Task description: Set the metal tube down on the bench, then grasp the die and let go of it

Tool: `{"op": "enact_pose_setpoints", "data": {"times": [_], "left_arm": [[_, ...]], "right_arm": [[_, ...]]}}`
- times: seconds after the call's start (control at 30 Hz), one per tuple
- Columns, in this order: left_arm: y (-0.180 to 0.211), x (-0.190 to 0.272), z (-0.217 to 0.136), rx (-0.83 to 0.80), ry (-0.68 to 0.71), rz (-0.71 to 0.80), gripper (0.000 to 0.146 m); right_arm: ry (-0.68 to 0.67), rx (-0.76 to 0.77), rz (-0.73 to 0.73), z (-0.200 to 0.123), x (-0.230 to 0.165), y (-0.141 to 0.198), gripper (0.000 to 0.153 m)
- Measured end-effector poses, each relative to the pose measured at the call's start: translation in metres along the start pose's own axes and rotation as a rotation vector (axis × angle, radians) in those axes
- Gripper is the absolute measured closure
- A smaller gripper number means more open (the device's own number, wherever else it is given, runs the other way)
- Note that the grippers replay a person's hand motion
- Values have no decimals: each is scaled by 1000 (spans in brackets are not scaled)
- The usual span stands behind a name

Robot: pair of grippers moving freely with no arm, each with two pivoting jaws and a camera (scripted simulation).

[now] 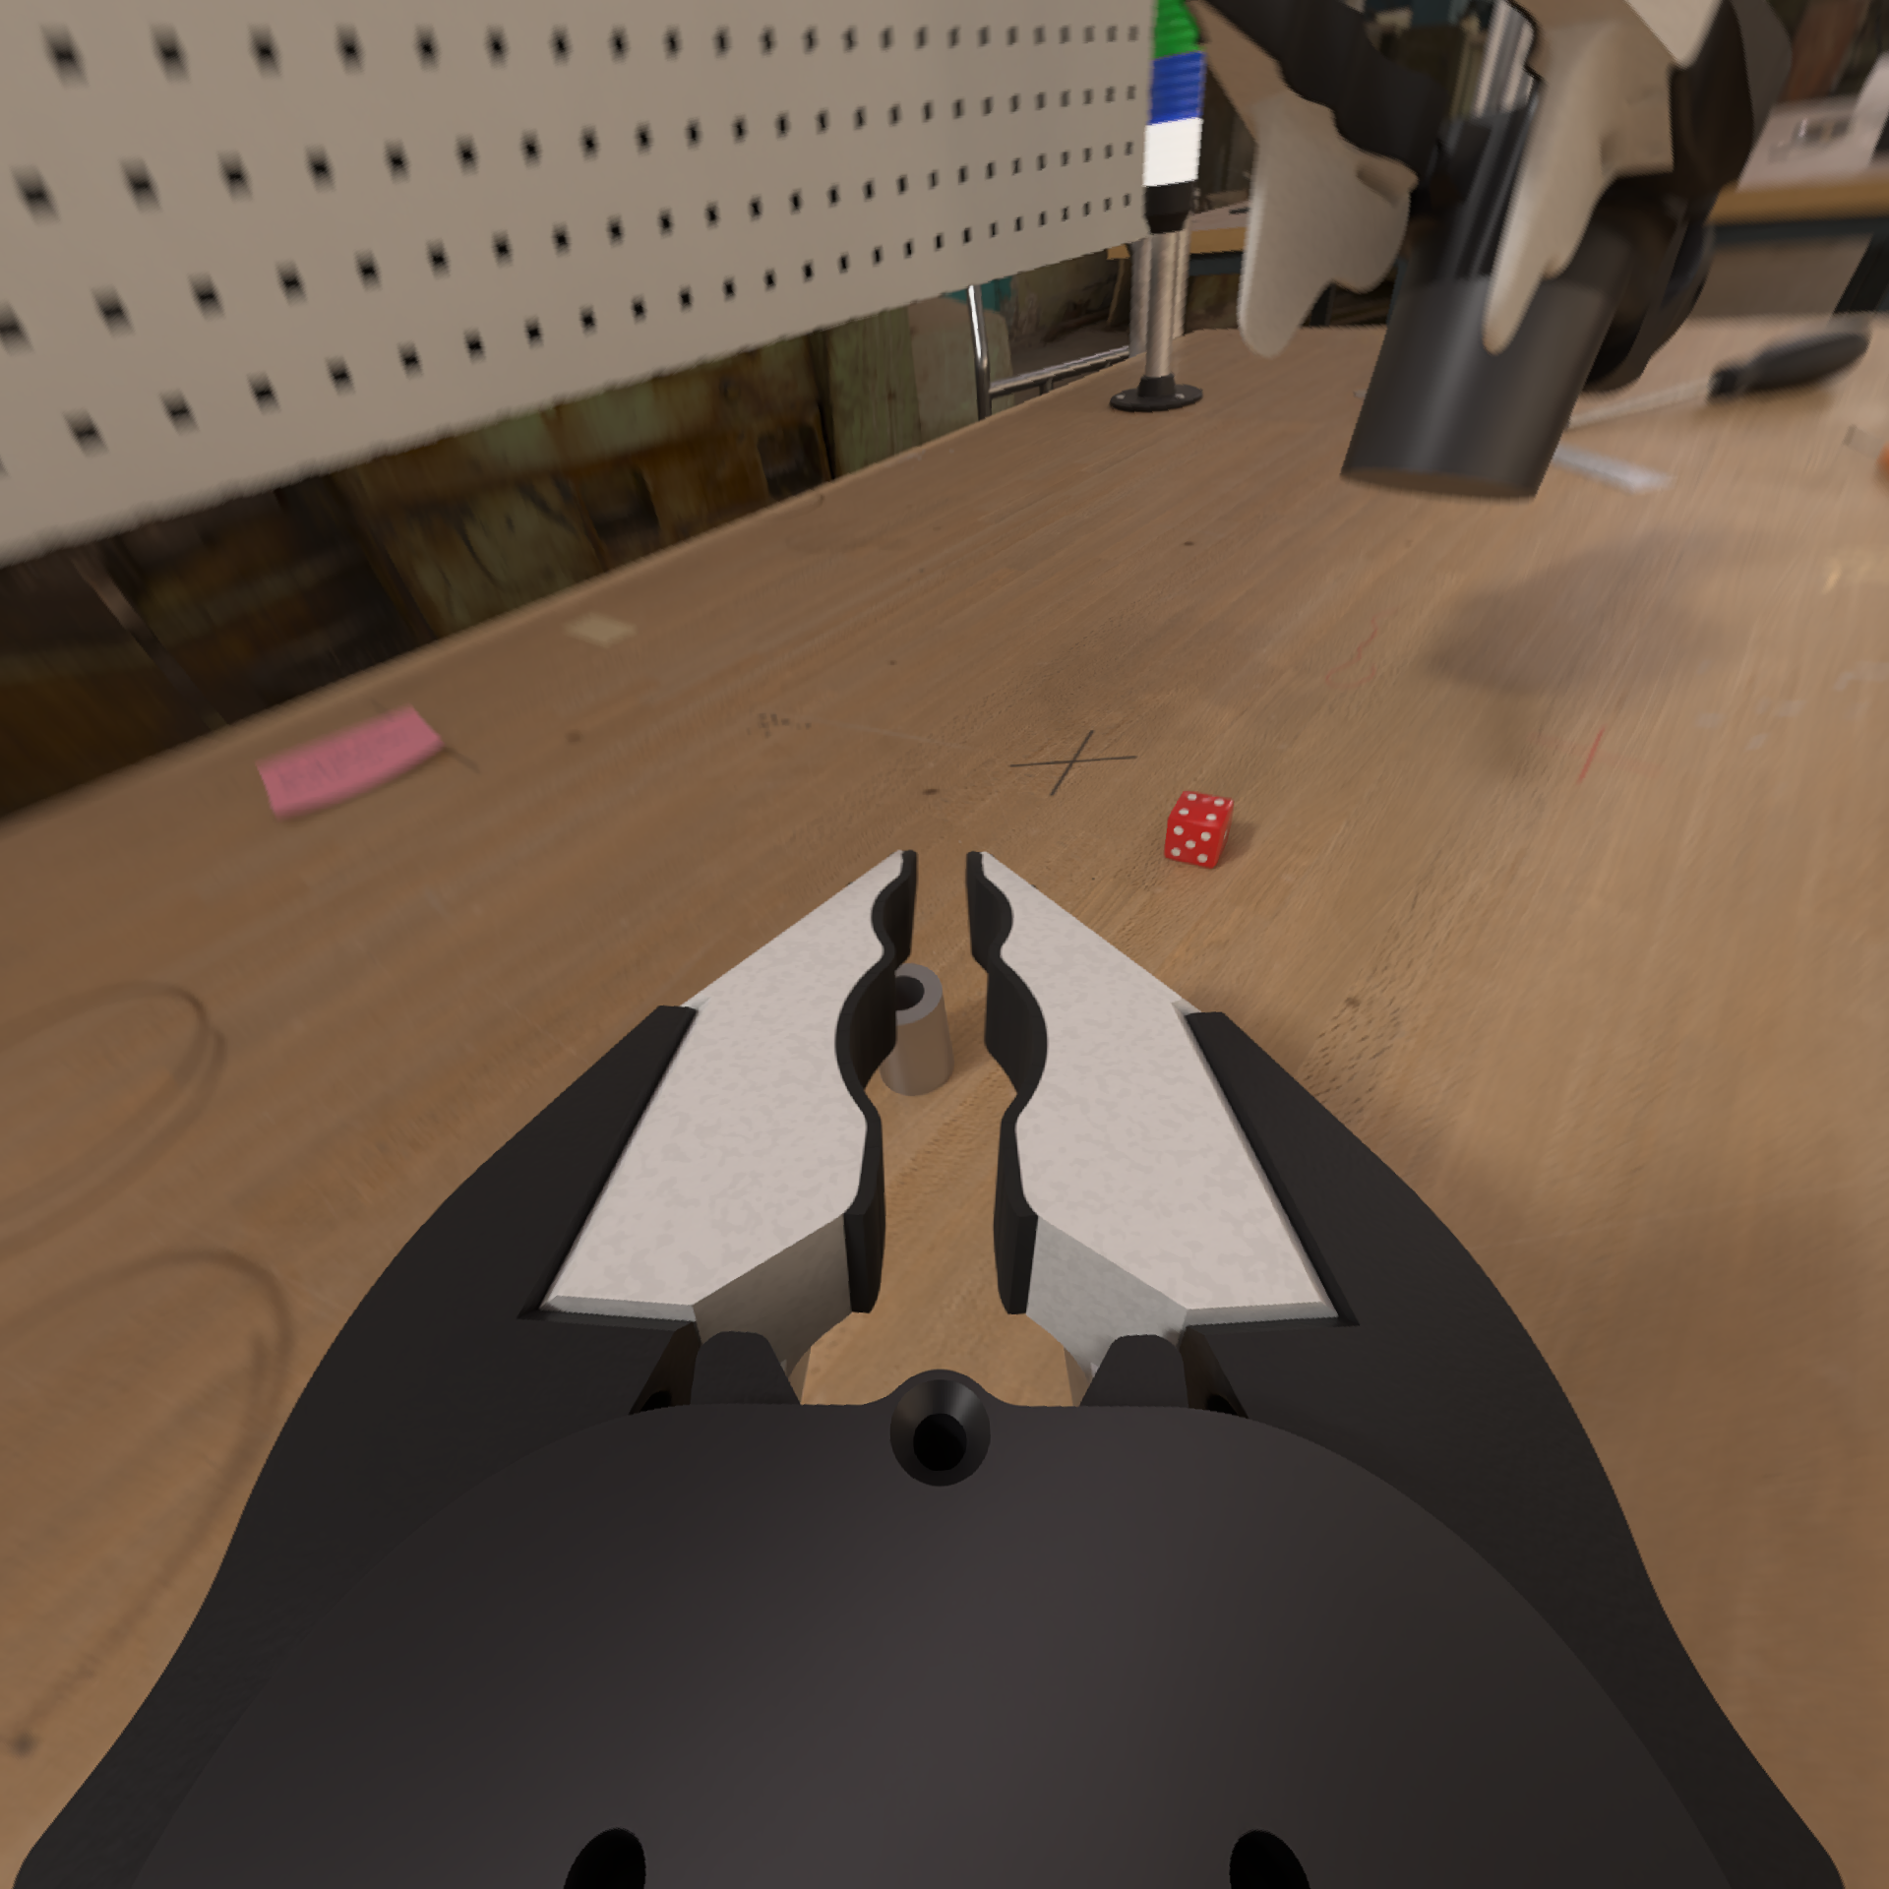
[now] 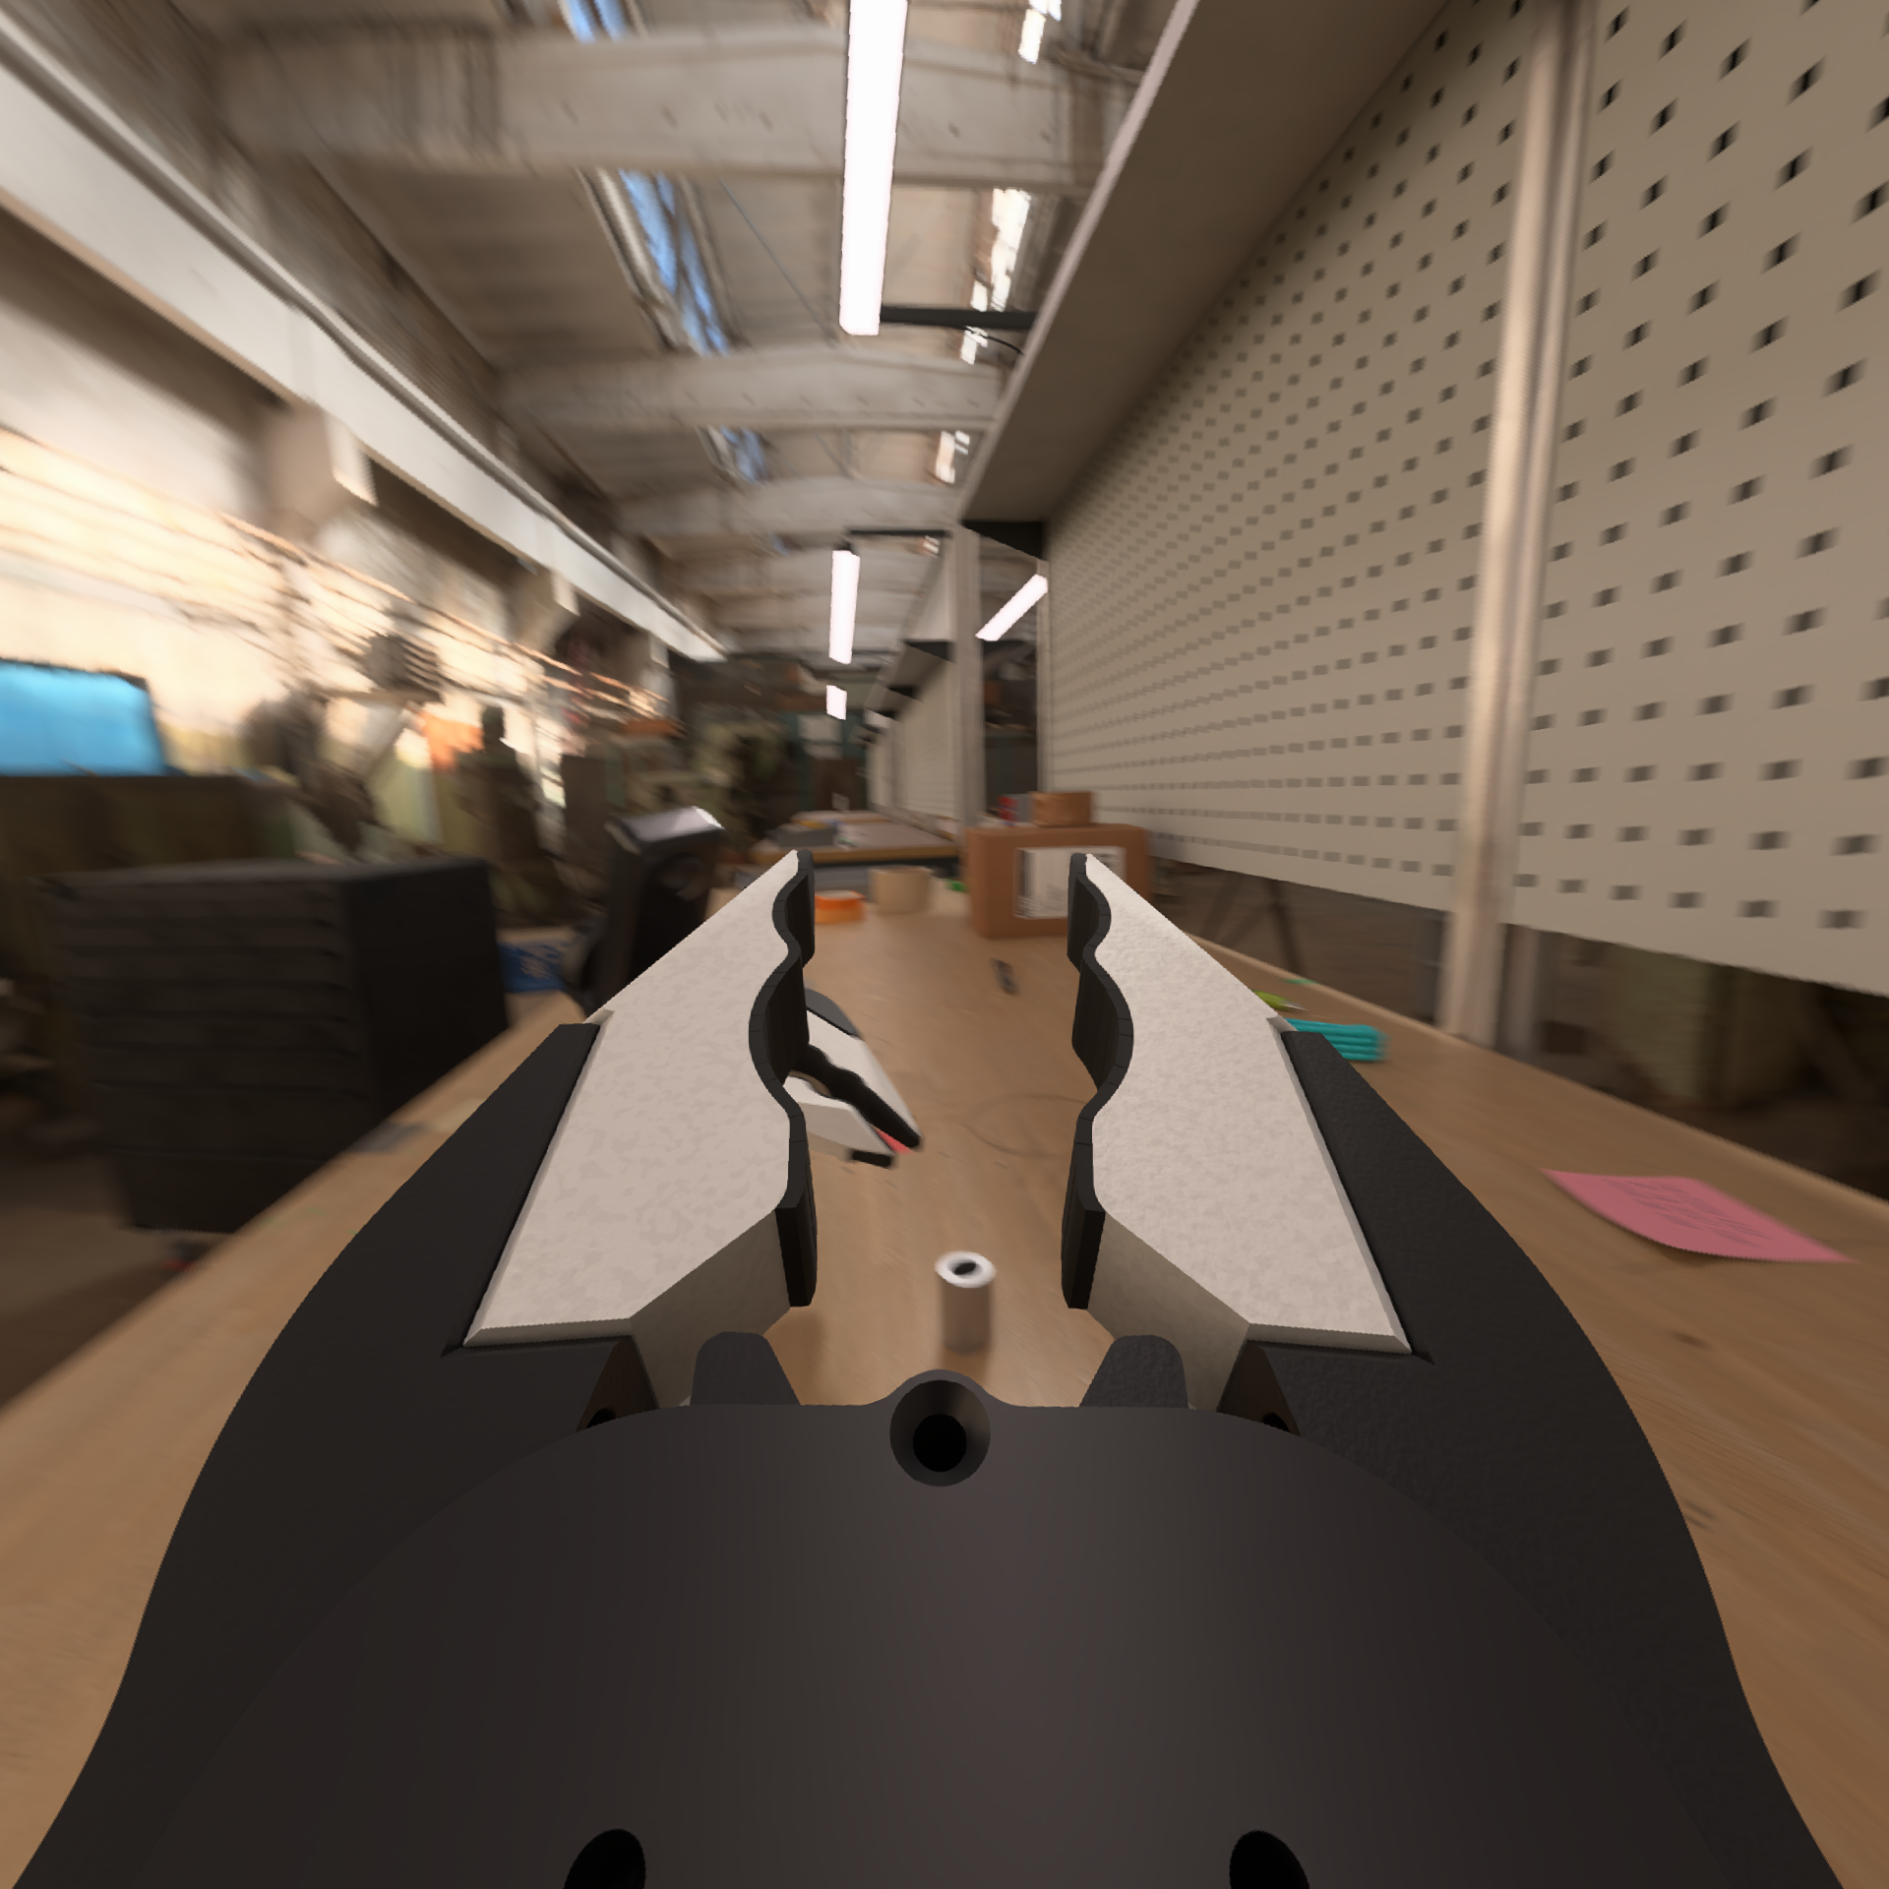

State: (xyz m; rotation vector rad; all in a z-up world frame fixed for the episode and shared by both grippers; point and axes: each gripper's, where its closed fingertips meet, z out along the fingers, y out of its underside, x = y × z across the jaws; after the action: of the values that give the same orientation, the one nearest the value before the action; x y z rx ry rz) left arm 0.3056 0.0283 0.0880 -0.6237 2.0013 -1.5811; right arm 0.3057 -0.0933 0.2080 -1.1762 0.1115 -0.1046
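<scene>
The metal tube, a short grey cylinder, stands upright on the wooden bench. In the left wrist view it shows through the gap between my left gripper's fingers. My left gripper is narrowly open, holds nothing and is above the bench. The red die lies on the bench ahead and to the right of its tips. My right gripper is wide open, empty and well above the bench, with the tube below it. It also shows in the left wrist view, and the left gripper shows in the right wrist view.
A pegboard wall runs along the bench's far edge. A pink note lies near it. A signal post and a screwdriver are farther off. A cardboard box, tape rolls and teal pens lie down the bench.
</scene>
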Motion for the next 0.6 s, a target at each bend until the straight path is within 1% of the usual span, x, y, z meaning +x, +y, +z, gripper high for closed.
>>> {"op": "enact_pose_setpoints", "data": {"times": [0.07,0.1,0.2,0.23,0.27,0.3,0.37,0.4,0.47,0.53,0.57,0.6], "left_arm": [[0,7,2,23,-2,136,126],[2,10,4,19,1,172,120],[4,14,6,6,12,200,109],[2,14,6,19,15,194,105],[0,14,5,35,18,174,99],[-5,14,4,61,18,143,91],[-17,13,1,140,20,71,68],[-21,13,-1,178,22,39,60],[-27,11,-5,234,16,-4,50],[-28,9,-9,272,0,-20,49],[-28,9,-10,286,-9,-21,50],[-30,8,-13,305,-21,-18,53]], "right_arm": [[89,-48,-105,-11,0,3,98],[134,-69,-131,-17,0,3,92],[214,-114,-124,-32,-2,-1,67],[225,-137,-112,-37,-4,-2,58],[235,-165,-97,-42,-6,-2,52],[241,-191,-78,-46,-8,-1,47],[234,-235,-28,-52,-17,1,40],[239,-258,-2,-54,-19,2,34],[320,-323,39,-62,-16,5,22],[484,-427,60,-78,-4,10,21],[572,-502,67,-89,0,15,24],[642,-600,69,-102,2,21,40]]}}
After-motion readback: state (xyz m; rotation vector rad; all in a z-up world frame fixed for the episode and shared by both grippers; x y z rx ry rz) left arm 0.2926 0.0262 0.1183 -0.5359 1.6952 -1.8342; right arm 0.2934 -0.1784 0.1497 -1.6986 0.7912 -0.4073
